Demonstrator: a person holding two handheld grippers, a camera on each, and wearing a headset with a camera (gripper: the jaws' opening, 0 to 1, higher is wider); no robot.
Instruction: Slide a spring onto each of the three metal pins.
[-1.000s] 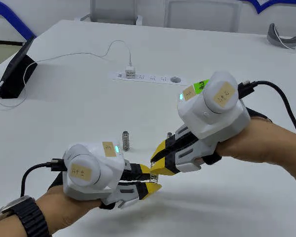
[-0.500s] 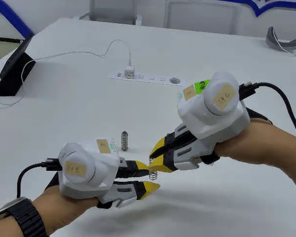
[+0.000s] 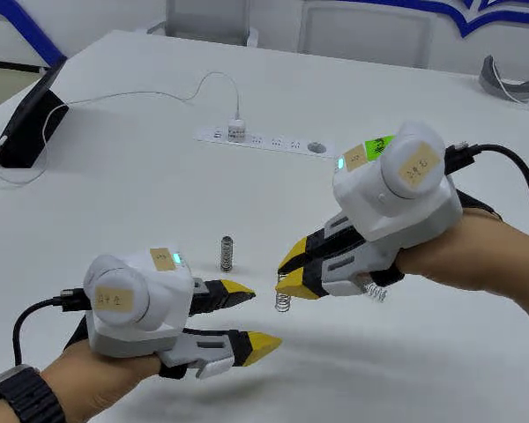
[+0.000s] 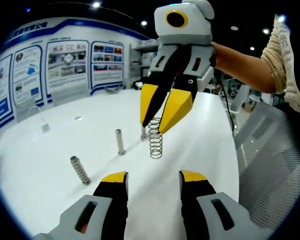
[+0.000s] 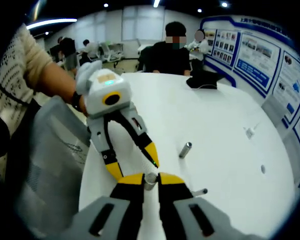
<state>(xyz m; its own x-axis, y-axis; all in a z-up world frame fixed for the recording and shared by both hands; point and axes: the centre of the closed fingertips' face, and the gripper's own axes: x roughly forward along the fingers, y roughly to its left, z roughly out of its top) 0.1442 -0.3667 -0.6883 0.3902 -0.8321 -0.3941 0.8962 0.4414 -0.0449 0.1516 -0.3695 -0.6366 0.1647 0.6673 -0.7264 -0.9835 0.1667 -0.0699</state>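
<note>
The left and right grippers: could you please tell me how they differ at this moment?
The left gripper has its fingers spread apart and holds nothing; the right gripper has its fingers shut on the top of an upright spring. The left gripper lies nearly level over the table; the right gripper slants down towards it. Both have white bodies and yellow-tipped black fingers.

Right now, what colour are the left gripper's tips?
Yellow, with black behind, on the left gripper; clearest in the left gripper view.
</note>
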